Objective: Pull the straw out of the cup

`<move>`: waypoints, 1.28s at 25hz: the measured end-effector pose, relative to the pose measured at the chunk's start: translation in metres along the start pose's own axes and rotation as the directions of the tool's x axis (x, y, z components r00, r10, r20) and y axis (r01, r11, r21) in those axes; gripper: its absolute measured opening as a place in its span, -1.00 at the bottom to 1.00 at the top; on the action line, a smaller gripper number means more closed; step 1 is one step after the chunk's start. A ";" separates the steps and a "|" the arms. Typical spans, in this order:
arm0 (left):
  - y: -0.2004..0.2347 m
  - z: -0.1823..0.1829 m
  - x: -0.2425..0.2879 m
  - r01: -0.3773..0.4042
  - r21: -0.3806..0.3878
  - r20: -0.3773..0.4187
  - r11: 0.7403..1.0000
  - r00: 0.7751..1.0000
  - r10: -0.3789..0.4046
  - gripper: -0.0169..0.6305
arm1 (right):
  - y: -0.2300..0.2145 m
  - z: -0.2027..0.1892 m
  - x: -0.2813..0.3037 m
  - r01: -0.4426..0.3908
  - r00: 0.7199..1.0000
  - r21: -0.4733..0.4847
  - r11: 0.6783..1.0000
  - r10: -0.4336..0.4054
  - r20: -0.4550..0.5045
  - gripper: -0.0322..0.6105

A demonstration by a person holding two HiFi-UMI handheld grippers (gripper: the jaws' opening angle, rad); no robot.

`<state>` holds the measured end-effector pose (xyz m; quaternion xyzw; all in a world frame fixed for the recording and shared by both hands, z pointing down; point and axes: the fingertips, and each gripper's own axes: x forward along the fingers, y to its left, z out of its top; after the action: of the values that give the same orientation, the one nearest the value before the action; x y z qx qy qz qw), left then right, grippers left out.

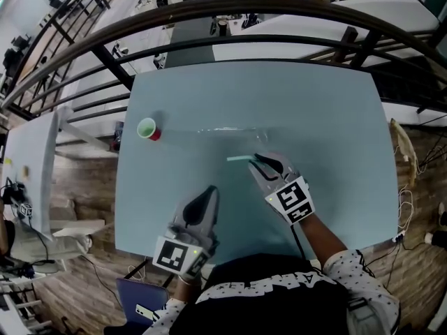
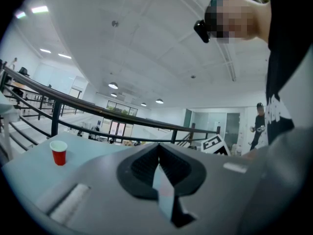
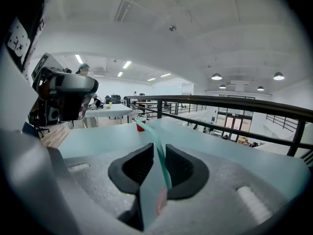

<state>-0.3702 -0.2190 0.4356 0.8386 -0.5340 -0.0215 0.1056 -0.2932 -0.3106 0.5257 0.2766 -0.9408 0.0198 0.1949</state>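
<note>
A red cup (image 1: 148, 129) with a pale inside stands on the pale blue table (image 1: 314, 117) at the left; it shows too in the left gripper view as the red cup (image 2: 58, 152) and far off in the right gripper view as the red cup (image 3: 141, 125). My right gripper (image 1: 260, 160) is shut on a teal straw (image 1: 239, 158), which sticks out leftward, well apart from the cup. In the right gripper view the straw (image 3: 157, 152) runs up from between the jaws of the right gripper (image 3: 157, 166). My left gripper (image 1: 208, 195) is shut with nothing in it, near the front edge; its jaws (image 2: 159, 166) meet.
A dark metal railing (image 1: 230, 9) curves behind the table's far edge. A smaller white table (image 1: 31, 166) stands to the left over wooden flooring. Another person stands far off in the left gripper view (image 2: 260, 126).
</note>
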 end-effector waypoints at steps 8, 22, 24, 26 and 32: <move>-0.003 -0.003 -0.004 0.009 -0.009 -0.008 1.000 1.000 -0.009 -0.98 | -0.001 0.003 -0.005 0.020 1.000 -0.006 1.000 -0.020 0.002 -0.81; -0.018 0.008 -0.004 0.024 -0.023 -0.001 0.999 1.000 -0.024 -0.98 | -0.012 0.022 -0.029 0.091 0.994 -0.014 0.996 -0.090 0.061 -0.82; -0.022 0.010 -0.005 0.030 -0.024 -0.004 0.999 1.000 -0.030 -0.98 | -0.012 0.025 -0.034 0.100 0.993 -0.014 0.995 -0.099 0.071 -0.82; -0.026 0.012 -0.005 0.031 -0.034 -0.006 0.999 1.000 -0.031 -0.98 | -0.012 0.028 -0.039 0.109 0.991 -0.018 0.994 -0.107 0.081 -0.82; -0.034 0.014 -0.004 0.038 -0.035 -0.002 0.999 0.999 -0.038 -0.98 | -0.018 0.036 -0.051 0.136 0.986 -0.039 0.990 -0.131 0.104 -0.82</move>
<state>-0.3430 -0.2039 0.4150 0.8466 -0.5175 -0.0316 0.1203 -0.2572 -0.3044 0.4720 0.3350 -0.9291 -0.0289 0.1539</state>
